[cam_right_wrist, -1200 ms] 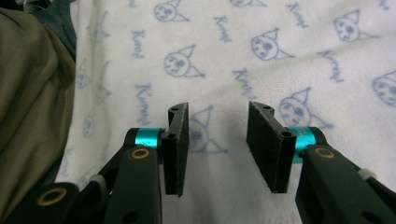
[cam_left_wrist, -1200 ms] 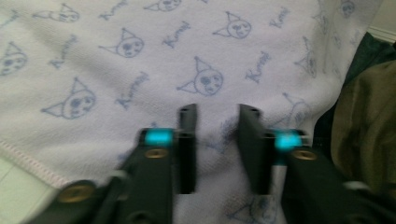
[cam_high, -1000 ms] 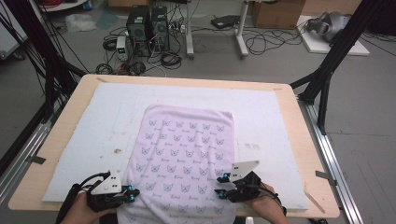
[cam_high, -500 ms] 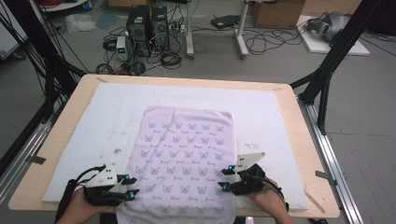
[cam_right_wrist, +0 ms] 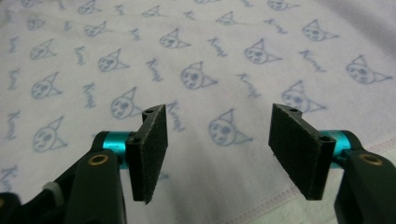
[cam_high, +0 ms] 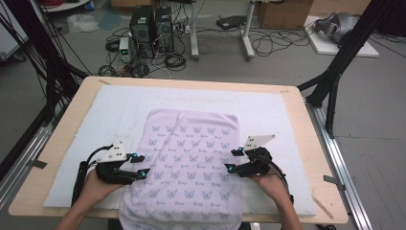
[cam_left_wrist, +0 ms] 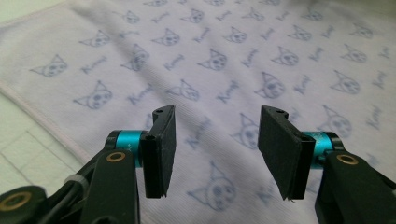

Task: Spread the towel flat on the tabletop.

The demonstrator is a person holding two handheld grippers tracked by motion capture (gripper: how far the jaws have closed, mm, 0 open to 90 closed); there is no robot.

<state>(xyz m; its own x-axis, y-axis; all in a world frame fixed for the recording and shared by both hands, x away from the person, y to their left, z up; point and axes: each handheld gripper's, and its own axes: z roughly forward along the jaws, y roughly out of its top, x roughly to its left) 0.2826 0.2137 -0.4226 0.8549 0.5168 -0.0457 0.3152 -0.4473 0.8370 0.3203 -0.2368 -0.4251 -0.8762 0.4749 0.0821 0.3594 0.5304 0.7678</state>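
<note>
We find print on the pale lilac towel [cam_high: 189,158] alone: a repeating pattern of small blue cat-like faces, each paired with one short slanted word in script [cam_right_wrist: 176,115]. In both gripper views the word seems to begin with a K, but the letters are too loose and blurred for us to read it with certainty

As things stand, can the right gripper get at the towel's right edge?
Probably yes. The right gripper hovers open over the towel just inside that edge, its jaws having just been opening with nothing between them, and nothing lies in the way.
</note>
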